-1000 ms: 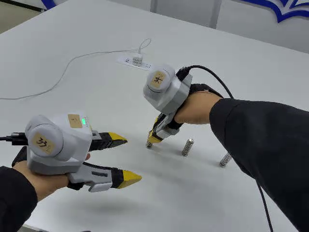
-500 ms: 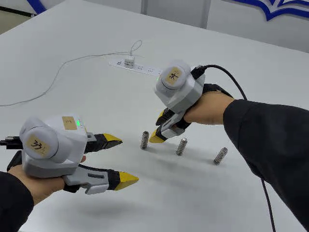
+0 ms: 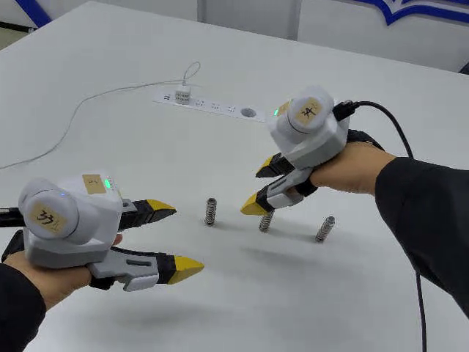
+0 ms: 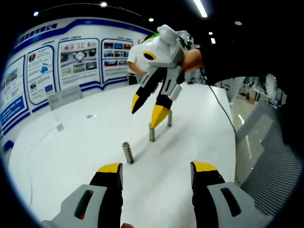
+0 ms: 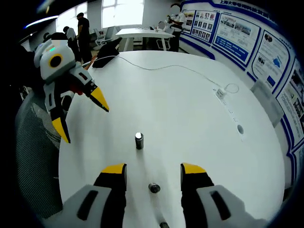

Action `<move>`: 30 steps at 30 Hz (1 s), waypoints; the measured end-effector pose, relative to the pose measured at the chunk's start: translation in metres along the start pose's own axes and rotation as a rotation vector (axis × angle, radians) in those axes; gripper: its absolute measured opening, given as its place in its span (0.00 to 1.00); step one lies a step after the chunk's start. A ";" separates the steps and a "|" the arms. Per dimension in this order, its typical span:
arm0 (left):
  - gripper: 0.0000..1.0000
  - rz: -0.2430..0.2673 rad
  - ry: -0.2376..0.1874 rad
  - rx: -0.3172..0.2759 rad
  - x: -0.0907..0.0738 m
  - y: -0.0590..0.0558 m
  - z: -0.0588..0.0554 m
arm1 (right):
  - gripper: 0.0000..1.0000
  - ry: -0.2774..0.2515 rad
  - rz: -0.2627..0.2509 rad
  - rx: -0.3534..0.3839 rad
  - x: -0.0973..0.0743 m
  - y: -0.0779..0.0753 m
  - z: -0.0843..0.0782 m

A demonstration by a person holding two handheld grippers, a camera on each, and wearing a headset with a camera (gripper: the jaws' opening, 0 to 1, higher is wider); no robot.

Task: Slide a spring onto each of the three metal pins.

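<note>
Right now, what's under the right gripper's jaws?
The middle spring stands on the white table below the open right gripper, seen end-on between its jaws in the right gripper view. In the head view the lower jaw covers the spring's top.

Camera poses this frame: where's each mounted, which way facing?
Head view: headset, facing forward-down at three springs; shows left hand-held gripper, right hand-held gripper, right arm.
Left gripper view: on the left one, faces along the spring row; own jaws below.
Right gripper view: on the right one, looks down the row; own jaws below.
Shared: each gripper view catches the other hand-held gripper.
</note>
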State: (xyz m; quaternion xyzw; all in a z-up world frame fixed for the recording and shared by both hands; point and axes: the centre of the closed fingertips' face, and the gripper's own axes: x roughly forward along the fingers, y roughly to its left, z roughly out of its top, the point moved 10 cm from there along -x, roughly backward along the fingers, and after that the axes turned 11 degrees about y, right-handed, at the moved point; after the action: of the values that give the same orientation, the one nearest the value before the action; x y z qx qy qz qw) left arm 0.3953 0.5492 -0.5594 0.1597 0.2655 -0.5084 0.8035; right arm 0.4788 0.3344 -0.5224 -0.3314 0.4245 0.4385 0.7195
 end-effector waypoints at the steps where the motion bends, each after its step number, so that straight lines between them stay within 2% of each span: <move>1: 0.59 0.000 0.001 0.000 0.000 0.000 0.000 | 0.47 -0.004 -0.009 0.007 -0.003 -0.001 -0.004; 7: 0.60 -0.001 0.002 -0.003 0.001 0.002 0.000 | 0.51 -0.044 -0.054 0.067 -0.019 -0.006 -0.023; 16: 0.61 0.004 0.002 -0.006 0.001 0.003 0.002 | 0.55 -0.100 -0.123 0.168 -0.039 -0.010 -0.063; 24: 0.63 0.007 0.000 -0.016 0.001 0.003 0.002 | 0.57 -0.157 -0.170 0.230 -0.052 -0.002 -0.095; 30: 0.64 0.009 0.000 -0.021 0.001 0.002 0.002 | 0.60 -0.200 -0.189 0.266 -0.057 0.011 -0.117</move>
State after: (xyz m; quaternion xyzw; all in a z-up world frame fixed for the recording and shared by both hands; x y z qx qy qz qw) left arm 0.3980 0.5486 -0.5581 0.1524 0.2699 -0.5021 0.8073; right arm 0.4166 0.2191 -0.5210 -0.2263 0.3720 0.3399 0.8336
